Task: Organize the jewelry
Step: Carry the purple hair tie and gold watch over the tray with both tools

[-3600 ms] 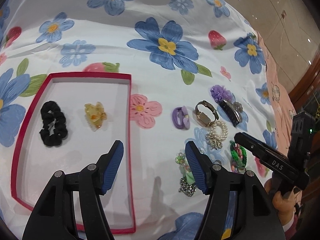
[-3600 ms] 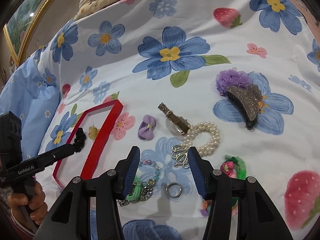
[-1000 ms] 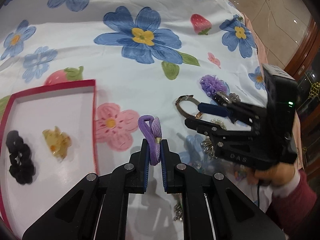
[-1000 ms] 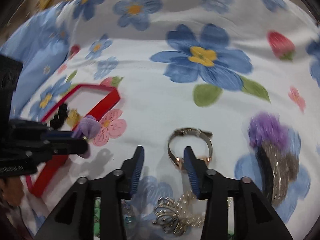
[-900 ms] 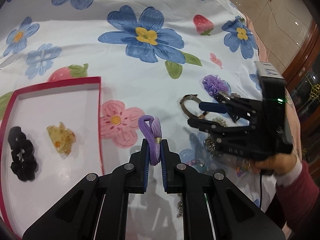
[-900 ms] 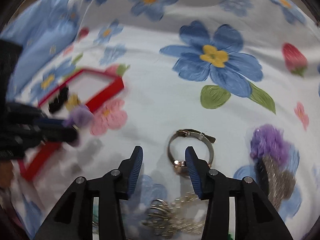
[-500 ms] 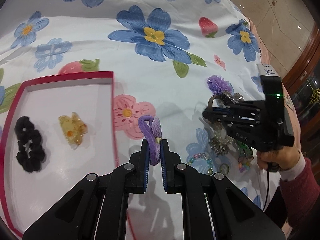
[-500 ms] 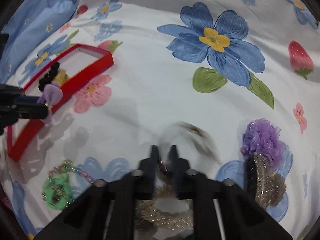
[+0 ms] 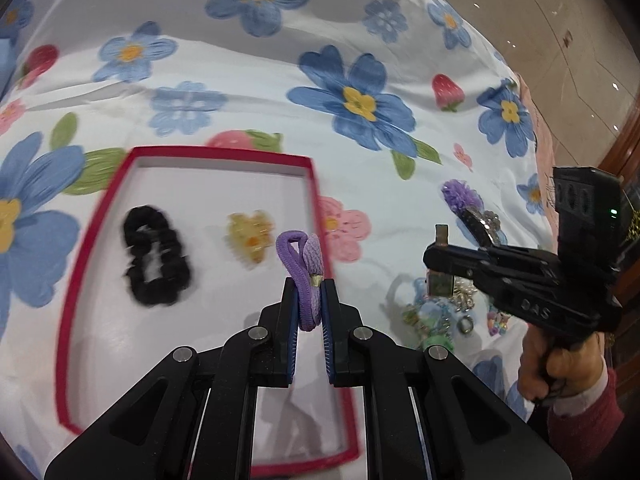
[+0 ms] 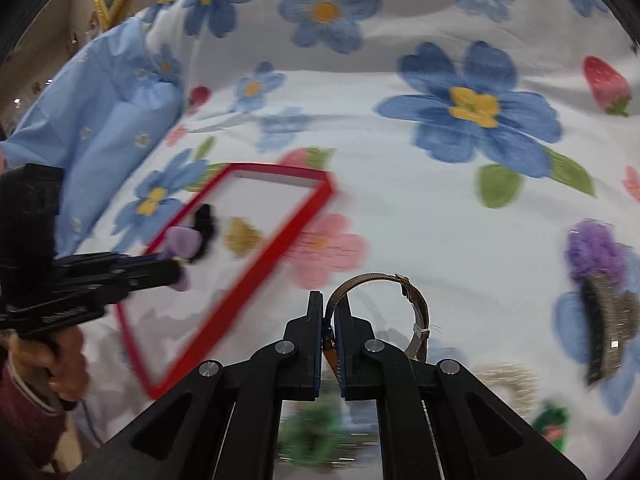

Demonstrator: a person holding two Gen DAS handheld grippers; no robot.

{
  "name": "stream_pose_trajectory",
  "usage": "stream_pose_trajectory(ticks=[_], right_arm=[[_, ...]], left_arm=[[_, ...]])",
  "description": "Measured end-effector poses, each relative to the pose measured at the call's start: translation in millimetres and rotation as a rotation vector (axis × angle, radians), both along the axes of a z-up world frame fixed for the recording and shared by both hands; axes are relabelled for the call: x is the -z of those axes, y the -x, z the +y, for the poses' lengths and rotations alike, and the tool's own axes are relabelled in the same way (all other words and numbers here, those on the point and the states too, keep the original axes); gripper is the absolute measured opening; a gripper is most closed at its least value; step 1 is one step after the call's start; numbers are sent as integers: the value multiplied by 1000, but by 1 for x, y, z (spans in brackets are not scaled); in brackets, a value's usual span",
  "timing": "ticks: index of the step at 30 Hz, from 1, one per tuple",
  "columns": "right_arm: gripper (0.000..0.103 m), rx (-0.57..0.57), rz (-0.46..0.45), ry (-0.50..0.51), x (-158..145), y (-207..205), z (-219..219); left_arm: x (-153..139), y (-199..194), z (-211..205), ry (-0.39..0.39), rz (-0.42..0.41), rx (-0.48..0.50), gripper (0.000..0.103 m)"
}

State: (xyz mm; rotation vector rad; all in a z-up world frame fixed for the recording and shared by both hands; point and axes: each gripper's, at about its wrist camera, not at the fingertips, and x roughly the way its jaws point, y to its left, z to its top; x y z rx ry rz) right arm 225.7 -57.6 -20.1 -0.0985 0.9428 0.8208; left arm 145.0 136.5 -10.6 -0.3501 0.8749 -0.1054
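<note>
Covering the bed, a floral sheet (image 9: pixel 280 60) underlies left tool (image 9: pixel 309 300) clamping purple hair tie (image 9: pixel 306 276), right tool (image 10: pixel 329 316) clamping watch (image 10: pixel 400 296).

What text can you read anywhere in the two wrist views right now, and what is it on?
"DAS": white letters on the black body of the right gripper, seen from the left wrist view.
Left gripper body, right wrist view: any lettering is blurred, unreadable.
Nothing readable on the red tray or the jewelry.

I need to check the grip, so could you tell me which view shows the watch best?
The right wrist view: the watch fills the foreground, its band clamped by the right gripper. In the left wrist view, only its case and clasp show beside that gripper's black fingers.
</note>
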Motion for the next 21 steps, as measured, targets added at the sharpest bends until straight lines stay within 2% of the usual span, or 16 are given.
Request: stream_pose_trajectory(ticks=[8, 15, 21], right_arm=[[5, -95, 23, -41, -4, 34, 65], [5, -141, 44, -36, 1, 41, 104], [5, -149, 85, -1, 19, 36, 129]], left_arm=[[2, 28, 36, -5, 8, -64, 9], [10, 39, 60, -4, 23, -104, 9], [27, 34, 75, 0, 62, -123, 9]])
